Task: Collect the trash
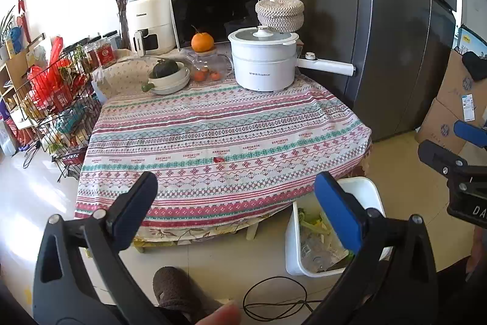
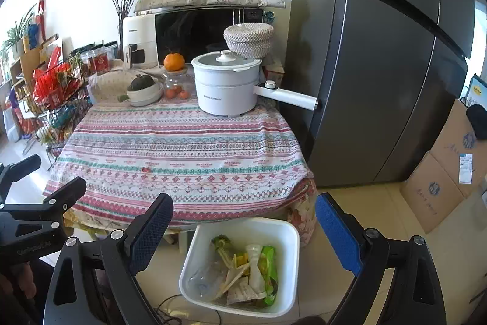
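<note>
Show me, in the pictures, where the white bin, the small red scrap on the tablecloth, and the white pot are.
white bin (image 2: 292, 236): right wrist view, on its right rim.
small red scrap (image 1: 218, 159): left wrist view, on its middle.
white pot (image 2: 225, 95): right wrist view, on its front wall.

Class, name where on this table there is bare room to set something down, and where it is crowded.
Free: the patterned tablecloth from the near edge up to the white pot, apart from one small red scrap. Crowded: the far strip, with the pot, glass jar, bowl and microwave.
</note>
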The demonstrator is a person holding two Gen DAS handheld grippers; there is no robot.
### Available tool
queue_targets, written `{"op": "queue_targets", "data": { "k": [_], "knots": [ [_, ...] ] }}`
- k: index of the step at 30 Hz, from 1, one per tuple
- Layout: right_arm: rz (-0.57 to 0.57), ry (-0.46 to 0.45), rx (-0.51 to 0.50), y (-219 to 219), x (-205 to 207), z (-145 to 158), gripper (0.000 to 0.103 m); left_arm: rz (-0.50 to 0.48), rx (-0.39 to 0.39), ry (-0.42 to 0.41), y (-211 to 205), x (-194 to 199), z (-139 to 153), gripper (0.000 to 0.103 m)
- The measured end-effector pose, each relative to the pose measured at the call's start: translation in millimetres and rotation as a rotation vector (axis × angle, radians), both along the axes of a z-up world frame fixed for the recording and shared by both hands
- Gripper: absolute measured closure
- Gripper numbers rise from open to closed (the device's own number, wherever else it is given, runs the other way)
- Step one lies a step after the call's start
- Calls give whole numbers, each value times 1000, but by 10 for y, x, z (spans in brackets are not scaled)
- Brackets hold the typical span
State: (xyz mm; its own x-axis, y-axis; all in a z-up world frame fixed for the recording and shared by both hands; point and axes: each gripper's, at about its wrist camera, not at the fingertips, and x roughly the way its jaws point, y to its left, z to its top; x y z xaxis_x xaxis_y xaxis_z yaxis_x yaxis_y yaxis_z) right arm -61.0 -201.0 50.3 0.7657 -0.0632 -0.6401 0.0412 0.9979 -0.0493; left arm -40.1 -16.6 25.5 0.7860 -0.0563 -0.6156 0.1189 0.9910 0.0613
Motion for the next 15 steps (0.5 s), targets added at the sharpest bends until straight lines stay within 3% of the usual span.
{"op": "queue_targets", "data": {
  "k": [15],
  "knots": [
    [-33,-80,-10,-58,-119,172,7,-14,-11,-65,-35,-89,110,1]
  ]
}}
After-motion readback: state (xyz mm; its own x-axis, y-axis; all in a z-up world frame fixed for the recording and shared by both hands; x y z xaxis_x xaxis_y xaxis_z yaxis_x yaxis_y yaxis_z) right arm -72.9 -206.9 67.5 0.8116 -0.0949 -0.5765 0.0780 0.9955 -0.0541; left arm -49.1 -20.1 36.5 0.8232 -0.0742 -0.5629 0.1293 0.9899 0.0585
